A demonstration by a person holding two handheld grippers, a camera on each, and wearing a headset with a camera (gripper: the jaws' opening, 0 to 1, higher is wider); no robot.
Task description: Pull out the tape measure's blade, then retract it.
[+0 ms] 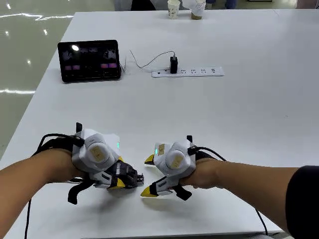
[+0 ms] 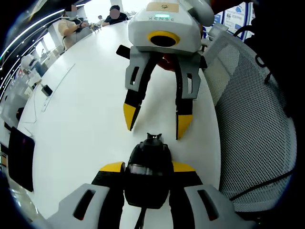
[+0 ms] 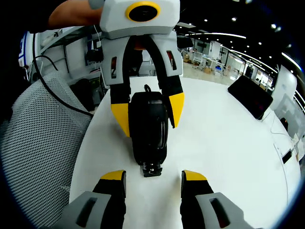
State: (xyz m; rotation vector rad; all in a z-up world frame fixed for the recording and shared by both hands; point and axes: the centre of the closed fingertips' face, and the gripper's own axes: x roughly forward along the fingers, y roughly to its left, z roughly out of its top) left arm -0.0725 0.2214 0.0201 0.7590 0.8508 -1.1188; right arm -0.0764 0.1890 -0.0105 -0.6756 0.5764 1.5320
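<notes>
Tape measure (image 2: 148, 179), black and compact with a small hook end at its front, sits clamped between the yellow-tipped jaws of the left gripper (image 2: 147, 167), near the front edge of the white table (image 1: 209, 124). Facing it, the right gripper (image 3: 152, 176) has its jaws spread wide, and the hook end lies just at its tips.

Head view. The table (image 1: 239, 114) is spread across the whole frame. The tablet (image 1: 89, 60) is placed at upper left. The power strip (image 1: 199, 71) is laid to its right at upper centre, with a charger (image 1: 174, 64) plugged into its left end. A cup (image 1: 173, 8) is set at the top edge. At lower left, the tape measure (image 1: 132, 174) is held between the jaws of the left gripper (image 1: 124, 174). The right gripper (image 1: 147, 176) is faced toward it from lower centre, jaws spread, tips near the tape measure's end, no contact.
</notes>
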